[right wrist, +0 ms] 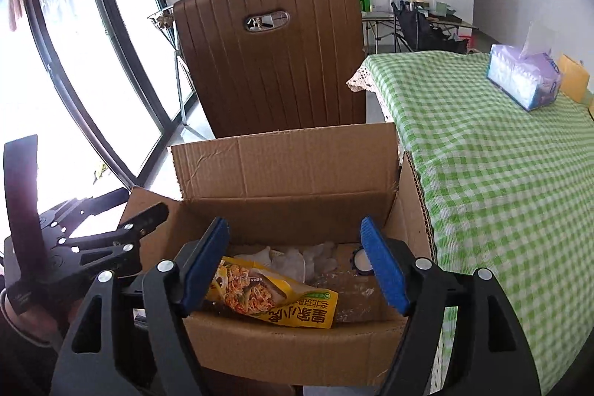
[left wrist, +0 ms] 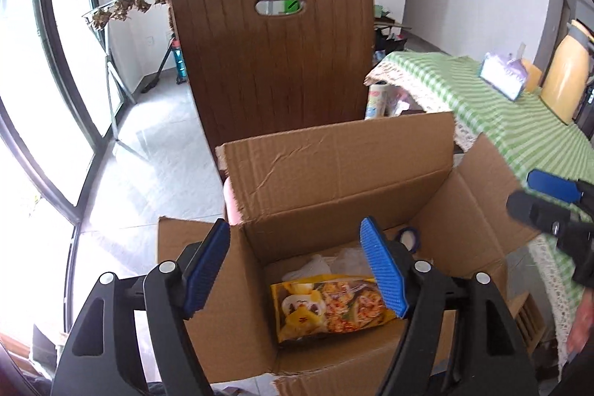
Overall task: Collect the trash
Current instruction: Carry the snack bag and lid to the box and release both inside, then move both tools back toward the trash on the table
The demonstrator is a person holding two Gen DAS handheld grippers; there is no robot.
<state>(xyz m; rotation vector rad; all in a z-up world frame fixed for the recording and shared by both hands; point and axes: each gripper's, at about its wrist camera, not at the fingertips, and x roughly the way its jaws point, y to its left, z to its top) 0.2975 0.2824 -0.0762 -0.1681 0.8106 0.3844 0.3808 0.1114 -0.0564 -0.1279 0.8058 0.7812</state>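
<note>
An open cardboard box (left wrist: 334, 169) (right wrist: 289, 173) stands beside the table. Inside lie a yellow snack packet (left wrist: 330, 307) (right wrist: 274, 295), crumpled white and clear plastic (left wrist: 334, 260) (right wrist: 304, 258), and a small round blue-rimmed lid (left wrist: 408, 236) (right wrist: 362, 260). My left gripper (left wrist: 297, 266) is open and empty above the box's near edge. My right gripper (right wrist: 297, 266) is open and empty above the box too. In the left wrist view the right gripper (left wrist: 549, 199) shows at the right edge. In the right wrist view the left gripper (right wrist: 122, 236) shows at the left.
A brown chair back (left wrist: 271, 54) (right wrist: 274, 51) rises behind the box. A table with a green checked cloth (left wrist: 519, 114) (right wrist: 501, 173) is on the right, bearing a tissue pack (right wrist: 523, 77) (left wrist: 505, 77). A glass door (left wrist: 44, 99) is on the left.
</note>
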